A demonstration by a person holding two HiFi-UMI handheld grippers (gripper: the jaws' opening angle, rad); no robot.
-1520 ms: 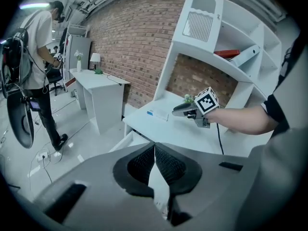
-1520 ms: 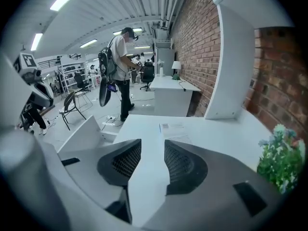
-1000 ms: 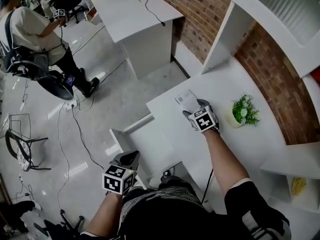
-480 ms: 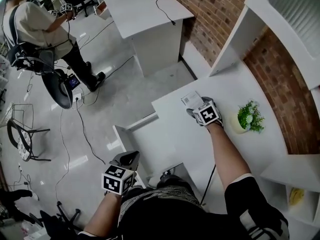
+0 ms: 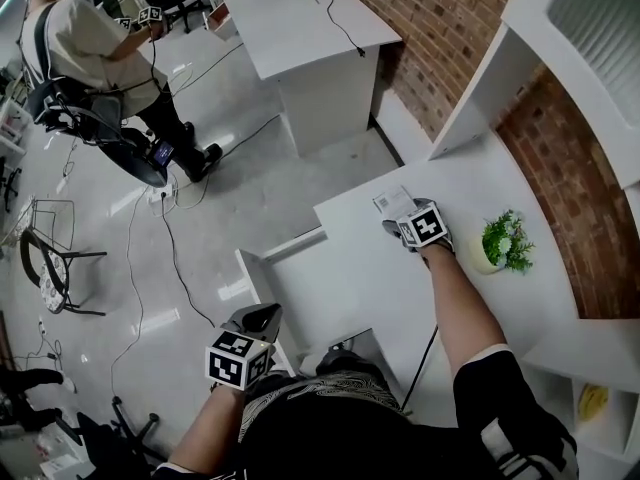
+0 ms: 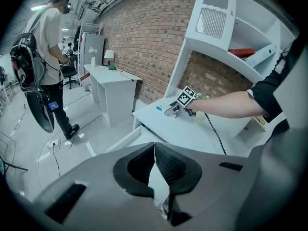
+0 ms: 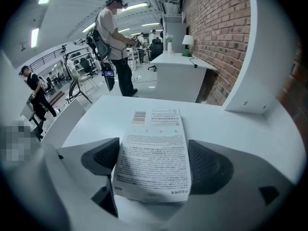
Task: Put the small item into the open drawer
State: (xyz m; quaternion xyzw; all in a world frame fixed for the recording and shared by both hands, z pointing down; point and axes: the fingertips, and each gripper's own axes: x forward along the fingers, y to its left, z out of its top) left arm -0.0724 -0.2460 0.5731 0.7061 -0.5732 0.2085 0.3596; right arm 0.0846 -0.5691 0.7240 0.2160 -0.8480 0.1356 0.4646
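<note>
Seen from the head view, a white worktop (image 5: 365, 268) fills the centre right of the frame. The open drawer (image 5: 285, 242) juts out from its left edge, toward the lower left.

The right hand-held gripper (image 7: 155, 154) is down at the far upper part of the worktop. Its jaws have just been opening and stand wide apart, gripping nothing. The small item, a flat white printed box (image 7: 156, 124), lies on the worktop between them. In the right gripper view the box's long axis runs straight away from the gripper, toward the top of the frame. The jaws flank its two long edges, so closing would likely pinch it across its narrow width.

The left hand-held gripper (image 6: 154, 150) sits at the lower left of the head view, well apart from the box and nearer the drawer. Its jaws are closed together and hold nothing.

The right hand is plainly nearer the box. From there the drawer lies down and to the left.
</note>
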